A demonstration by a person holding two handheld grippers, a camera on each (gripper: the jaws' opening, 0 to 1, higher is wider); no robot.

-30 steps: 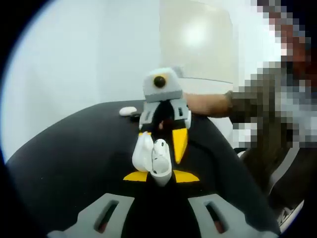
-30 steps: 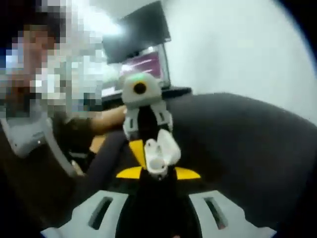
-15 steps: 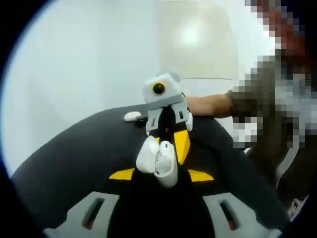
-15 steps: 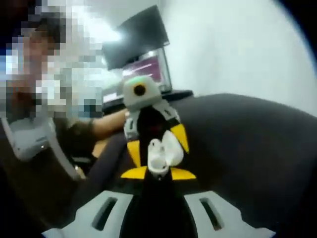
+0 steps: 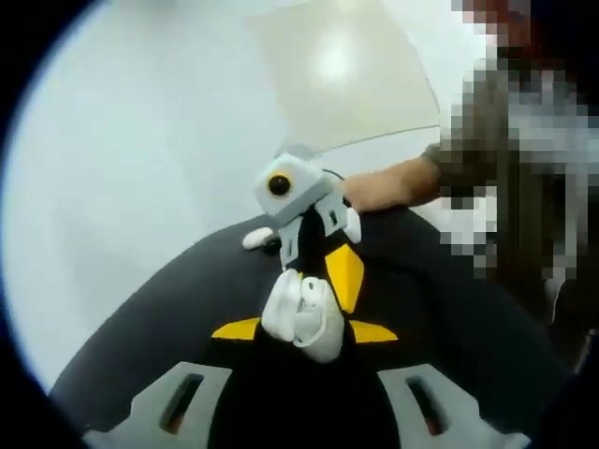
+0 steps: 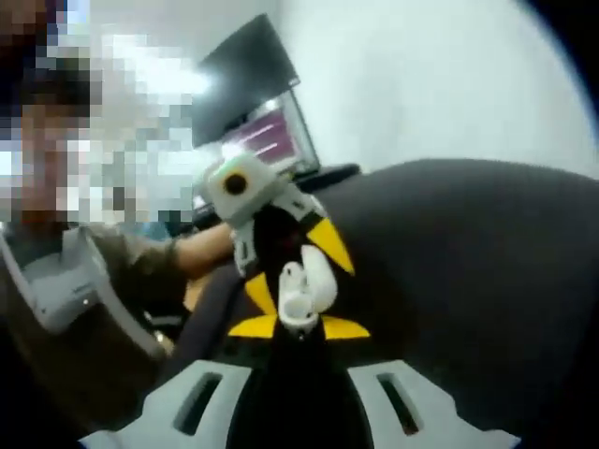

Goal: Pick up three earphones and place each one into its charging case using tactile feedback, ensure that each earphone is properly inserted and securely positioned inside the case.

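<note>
A white charging case (image 5: 316, 323) with its lid (image 5: 279, 304) swung open sits between my left gripper's (image 5: 304, 332) yellow tips, which are shut on its body. My right gripper (image 5: 323, 271) faces it from the far side, its yellow finger (image 5: 344, 273) against the case. In the right gripper view the case (image 6: 318, 276) stands open just past my right gripper (image 6: 299, 327). Those jaws are shut on a small white earphone (image 6: 286, 304) at the case's mouth. The left gripper's yellow finger (image 6: 328, 245) rises behind it.
The black table (image 5: 140, 318) curves below both grippers. Another small white piece (image 5: 257, 238) lies on its far side. A person's forearm (image 5: 393, 182) reaches in behind the right gripper. A monitor (image 6: 245, 75) and a lit screen (image 6: 267, 140) stand beyond the table.
Both views have rolled and shifted with the hands. The two grippers stay together at the open case, a little closer than before.
</note>
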